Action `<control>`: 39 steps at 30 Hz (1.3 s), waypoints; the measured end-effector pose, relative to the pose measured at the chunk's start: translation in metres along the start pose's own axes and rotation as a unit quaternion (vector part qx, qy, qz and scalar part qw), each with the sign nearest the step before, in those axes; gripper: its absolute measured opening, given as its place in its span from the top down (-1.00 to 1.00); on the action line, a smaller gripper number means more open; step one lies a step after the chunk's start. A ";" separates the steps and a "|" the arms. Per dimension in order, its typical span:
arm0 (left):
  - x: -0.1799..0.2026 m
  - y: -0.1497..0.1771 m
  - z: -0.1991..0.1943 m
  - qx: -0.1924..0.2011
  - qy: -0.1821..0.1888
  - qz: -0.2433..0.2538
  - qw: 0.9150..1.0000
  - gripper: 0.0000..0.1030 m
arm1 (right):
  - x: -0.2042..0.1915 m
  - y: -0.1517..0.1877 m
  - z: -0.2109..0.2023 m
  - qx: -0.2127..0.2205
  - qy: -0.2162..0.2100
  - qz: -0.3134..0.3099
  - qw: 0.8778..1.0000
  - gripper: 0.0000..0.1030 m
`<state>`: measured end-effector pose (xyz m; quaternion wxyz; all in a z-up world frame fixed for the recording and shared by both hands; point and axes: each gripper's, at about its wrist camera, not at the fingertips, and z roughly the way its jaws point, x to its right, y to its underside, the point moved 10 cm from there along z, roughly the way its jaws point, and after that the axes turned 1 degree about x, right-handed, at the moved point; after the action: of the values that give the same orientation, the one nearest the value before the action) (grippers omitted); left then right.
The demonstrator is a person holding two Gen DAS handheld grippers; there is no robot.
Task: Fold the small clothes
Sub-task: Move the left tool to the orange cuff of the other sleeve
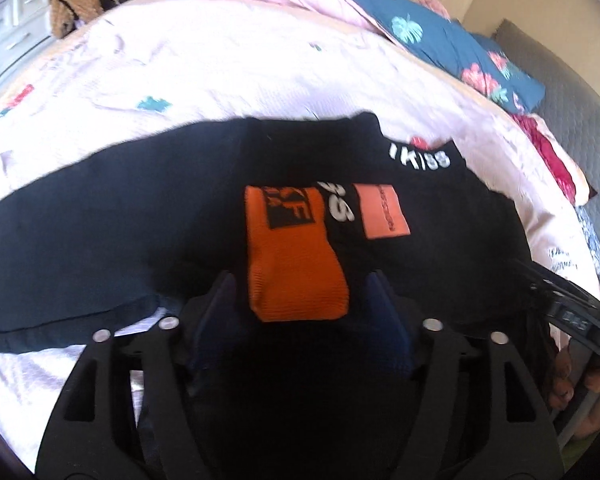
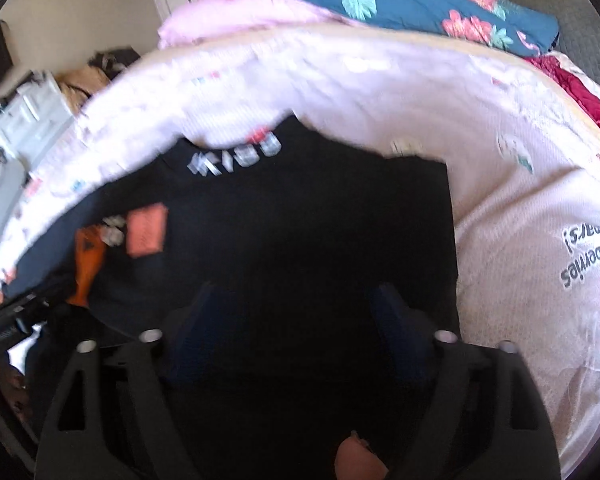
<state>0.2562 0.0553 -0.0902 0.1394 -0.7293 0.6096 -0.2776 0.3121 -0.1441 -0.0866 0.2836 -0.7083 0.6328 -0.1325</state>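
Observation:
A black sweatshirt (image 1: 100,220) with white lettering, an orange patch (image 1: 384,212) and an orange cuff (image 1: 296,264) lies spread on the bed. My left gripper (image 1: 300,288) is open, its blue fingers (image 1: 384,300) on either side of the orange cuff, low over the cloth. My right gripper (image 2: 296,304) is open over the black sweatshirt (image 2: 320,220), its fingers (image 2: 388,312) apart with black fabric between and under them. The right gripper's body shows at the right edge of the left wrist view (image 1: 572,304). Both views are blurred.
The pale pink bedspread (image 1: 220,68) with small prints covers the bed. A blue floral quilt (image 1: 452,40) and a pink blanket (image 2: 236,12) lie at the far side. A red cloth (image 2: 580,92) sits at the right. White drawers (image 1: 8,28) stand beyond the bed's left.

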 end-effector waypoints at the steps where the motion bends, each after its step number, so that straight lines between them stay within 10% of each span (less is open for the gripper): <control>1: -0.003 -0.002 -0.004 0.005 -0.004 -0.003 1.000 -0.39 | -0.006 -0.003 -0.004 0.009 -0.008 -0.004 1.000 -0.71; 7: -0.014 -0.004 -0.016 0.016 -0.022 -0.025 0.999 -0.82 | -0.034 -0.008 -0.014 0.028 -0.027 -0.027 0.999 -0.89; 39: -0.182 0.018 -0.093 0.067 -0.173 -0.181 0.966 -0.82 | -0.219 0.011 -0.024 0.064 -0.095 -0.175 0.978 -0.91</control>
<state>0.1695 0.2402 -0.0671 0.2383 -0.8536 0.4138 -0.2083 0.2541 0.0623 -0.0361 0.3600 -0.7977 0.4593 -0.1523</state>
